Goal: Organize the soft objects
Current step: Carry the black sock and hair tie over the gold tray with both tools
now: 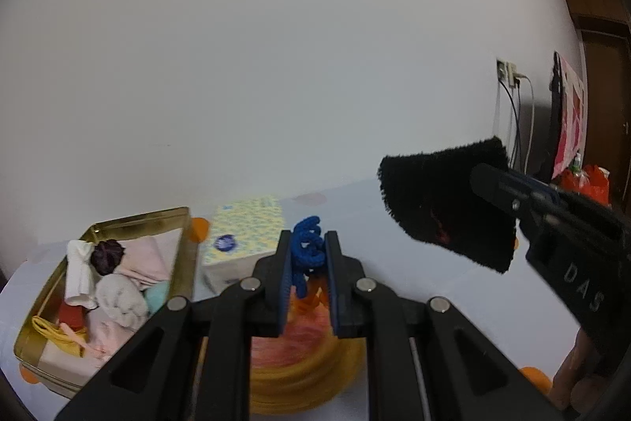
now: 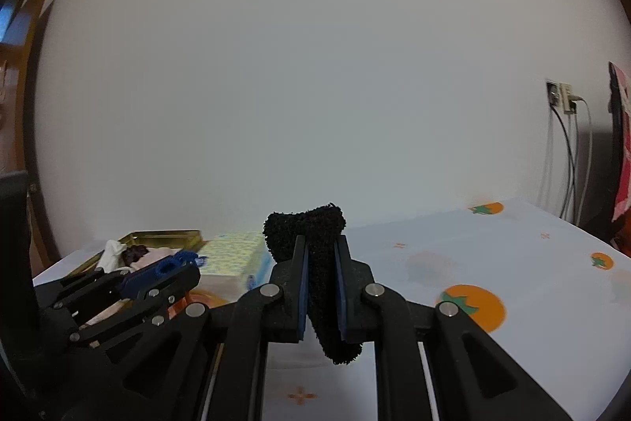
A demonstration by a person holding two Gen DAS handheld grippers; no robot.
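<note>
**Black fleece and blue cord lifted over the counter**

White cloth printed with orange fruit covers the counter (image 2: 532, 247), which runs back to a plain pale wall. At its far left sits a gold tin (image 1: 47, 310), already filled with soft things: a white rolled cloth, a dark purple scrunchie (image 1: 107, 255), pink fabric, a grey knitted piece, something teal and a yellow strap. Just beside the tin's right wall stands a yellow-patterned tissue box (image 1: 246, 227). Below the left gripper, a round orange-and-yellow woven item (image 1: 307, 362) lies on the counter.

The right gripper (image 2: 320, 283) has its 2 fingers closed on a black fuzzy cloth (image 2: 303, 227), held up clear of the counter; the cloth sticks out above the fingertips and hangs down below them. The left gripper (image 1: 308, 263) is clamped on a blue knotted cord (image 1: 307, 243), also raised, near the tissue box and above the woven item.
</note>
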